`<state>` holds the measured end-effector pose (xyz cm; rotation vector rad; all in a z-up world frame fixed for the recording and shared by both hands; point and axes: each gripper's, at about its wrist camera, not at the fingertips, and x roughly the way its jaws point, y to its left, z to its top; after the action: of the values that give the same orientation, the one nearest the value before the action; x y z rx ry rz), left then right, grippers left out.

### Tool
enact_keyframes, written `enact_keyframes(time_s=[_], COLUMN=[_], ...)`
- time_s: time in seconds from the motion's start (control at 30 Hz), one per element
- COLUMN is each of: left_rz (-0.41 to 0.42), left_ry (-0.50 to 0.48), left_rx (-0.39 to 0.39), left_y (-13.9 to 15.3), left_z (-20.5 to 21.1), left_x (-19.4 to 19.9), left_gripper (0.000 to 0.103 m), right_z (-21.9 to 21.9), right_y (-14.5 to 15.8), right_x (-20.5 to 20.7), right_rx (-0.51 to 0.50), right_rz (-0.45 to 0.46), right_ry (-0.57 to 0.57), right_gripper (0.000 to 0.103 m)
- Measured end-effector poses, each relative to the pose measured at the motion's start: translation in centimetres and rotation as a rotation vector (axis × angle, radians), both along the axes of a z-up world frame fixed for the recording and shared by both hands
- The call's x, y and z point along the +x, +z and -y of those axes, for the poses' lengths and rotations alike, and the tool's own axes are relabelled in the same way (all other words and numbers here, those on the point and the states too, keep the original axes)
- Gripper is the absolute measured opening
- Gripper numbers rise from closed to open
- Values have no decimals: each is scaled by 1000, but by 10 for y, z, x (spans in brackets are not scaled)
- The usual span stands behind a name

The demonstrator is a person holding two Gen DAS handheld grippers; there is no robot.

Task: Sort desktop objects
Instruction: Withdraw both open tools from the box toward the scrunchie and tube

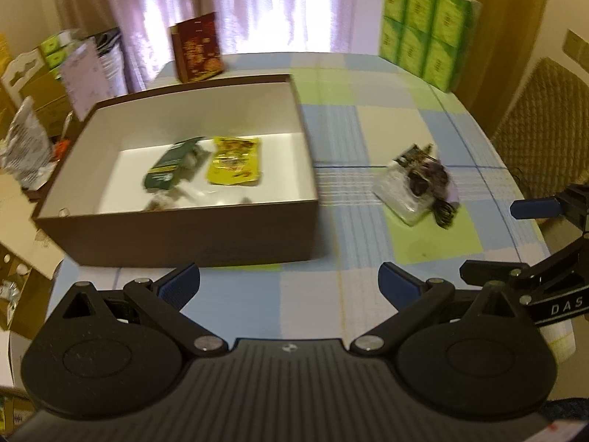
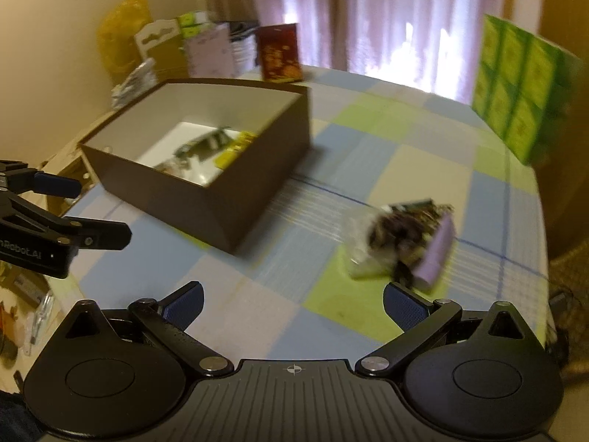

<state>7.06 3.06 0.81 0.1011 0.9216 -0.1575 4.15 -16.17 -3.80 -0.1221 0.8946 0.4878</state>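
Note:
A brown box (image 1: 176,234) with a white inside stands on the checked tablecloth, left of centre. It holds a green packet (image 1: 171,164), a yellow packet (image 1: 235,162) and some clear wrapping. To the right of the box (image 2: 243,199) lies a pile of small items (image 1: 418,184): a clear bag, dark bits and a black cord. In the right wrist view the pile (image 2: 401,239) includes a lilac tube (image 2: 436,254). My left gripper (image 1: 289,281) is open and empty in front of the box. My right gripper (image 2: 292,302) is open and empty, just short of the pile.
A stack of green boxes (image 1: 429,31) stands at the table's far right, and a dark red box (image 1: 198,49) at the far edge. Cartons, bags and papers (image 1: 88,73) crowd the left beside the table. A wicker chair (image 1: 548,121) sits at the right.

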Motion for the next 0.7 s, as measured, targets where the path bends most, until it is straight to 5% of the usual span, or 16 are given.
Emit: enact_keyframes(time_s=[0.7], left_rz=[-40], left_ry=[-331], left_rx=[-31], left_y=[-25], left_z=[103], left_x=[54], left_gripper=[100], right_z=[93], right_y=[-25], right_x=[25], right_rx=[-46], right_rz=[-69], right_ry=[-297], right_gripper=[101])
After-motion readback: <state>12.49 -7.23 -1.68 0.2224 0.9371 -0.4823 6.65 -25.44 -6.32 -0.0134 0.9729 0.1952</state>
